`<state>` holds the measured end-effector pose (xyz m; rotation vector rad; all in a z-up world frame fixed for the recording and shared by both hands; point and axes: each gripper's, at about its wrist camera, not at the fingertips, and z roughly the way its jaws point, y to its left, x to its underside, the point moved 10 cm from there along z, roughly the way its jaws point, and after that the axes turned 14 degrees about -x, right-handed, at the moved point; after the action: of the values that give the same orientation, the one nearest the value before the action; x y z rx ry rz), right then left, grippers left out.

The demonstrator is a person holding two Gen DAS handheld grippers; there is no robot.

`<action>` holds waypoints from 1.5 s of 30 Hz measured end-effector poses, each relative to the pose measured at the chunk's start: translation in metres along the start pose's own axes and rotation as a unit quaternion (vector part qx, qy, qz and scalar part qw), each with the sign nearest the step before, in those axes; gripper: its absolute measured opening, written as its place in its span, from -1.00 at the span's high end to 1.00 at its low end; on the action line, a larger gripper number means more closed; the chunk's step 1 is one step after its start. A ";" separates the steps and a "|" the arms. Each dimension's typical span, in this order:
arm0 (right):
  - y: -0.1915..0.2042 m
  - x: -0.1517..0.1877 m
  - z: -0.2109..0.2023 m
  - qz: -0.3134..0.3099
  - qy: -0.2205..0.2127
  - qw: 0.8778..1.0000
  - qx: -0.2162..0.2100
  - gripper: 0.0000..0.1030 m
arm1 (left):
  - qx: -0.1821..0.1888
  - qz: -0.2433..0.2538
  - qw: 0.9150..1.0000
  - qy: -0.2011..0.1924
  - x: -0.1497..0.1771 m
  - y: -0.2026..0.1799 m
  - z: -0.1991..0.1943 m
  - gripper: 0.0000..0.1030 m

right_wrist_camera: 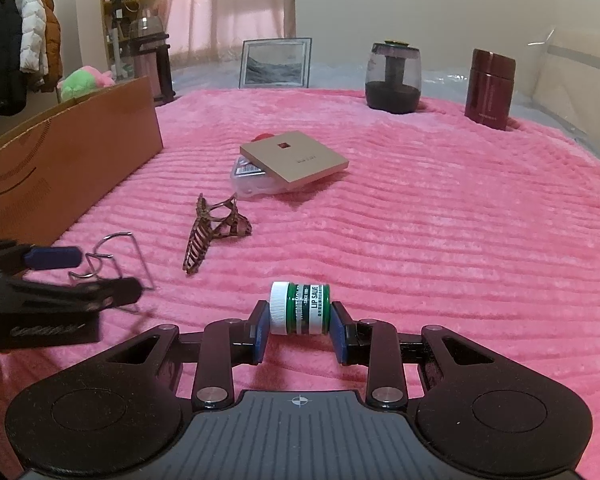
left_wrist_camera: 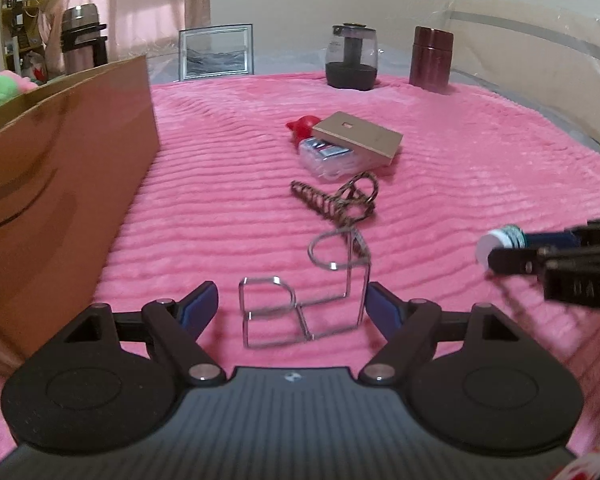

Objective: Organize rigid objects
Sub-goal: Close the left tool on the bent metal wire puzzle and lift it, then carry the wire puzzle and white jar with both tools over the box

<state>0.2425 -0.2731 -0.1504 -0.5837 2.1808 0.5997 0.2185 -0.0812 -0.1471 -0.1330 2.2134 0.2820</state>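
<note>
The right tongs (right_wrist_camera: 299, 320) are clenching a small green lip-salve jar (right_wrist_camera: 300, 309) by its two ends, white cap to the left, likely carrying it toward the cardboard box (right_wrist_camera: 72, 160) at the left. The left tongs (left_wrist_camera: 292, 308) are standing released, jaws spread on either side of a bent wire stand (left_wrist_camera: 304, 308) lying on the pink blanket (right_wrist_camera: 440, 220), seemingly lining up to grip it. The stand is looking thin, shiny, looped and angular, hard to catch
</note>
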 end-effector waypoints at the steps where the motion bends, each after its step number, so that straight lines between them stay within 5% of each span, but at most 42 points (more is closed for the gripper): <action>1: 0.000 0.000 0.000 0.001 -0.001 1.000 -0.001 0.45 | -0.001 -0.002 1.000 0.001 0.004 0.003 -0.002 -0.50; 13: -0.002 0.010 0.009 0.007 0.012 1.000 0.008 0.44 | -0.005 -0.039 0.999 0.004 0.002 -0.009 0.004 -0.41; 27: -0.002 0.014 0.013 0.010 0.010 1.000 0.014 0.34 | -0.039 -0.014 0.999 -0.013 0.011 0.008 0.003 -0.26; 36: -0.009 0.013 0.010 0.050 -0.005 0.999 0.008 0.08 | -0.015 -0.001 1.000 -0.026 0.015 0.011 0.001 -0.24; 43: -0.016 0.009 0.005 0.088 -0.030 0.996 0.003 0.08 | 0.010 0.010 0.999 -0.029 0.016 0.011 -0.005 -0.24; 45: -0.016 0.008 0.003 0.095 -0.032 0.995 -0.001 0.30 | 0.017 0.012 0.999 -0.027 0.017 0.010 -0.006 -0.23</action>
<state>0.2488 -0.2855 -0.1618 -0.3549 2.1891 0.7118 0.2015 -0.0731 -0.1549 -0.0799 2.1667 0.2576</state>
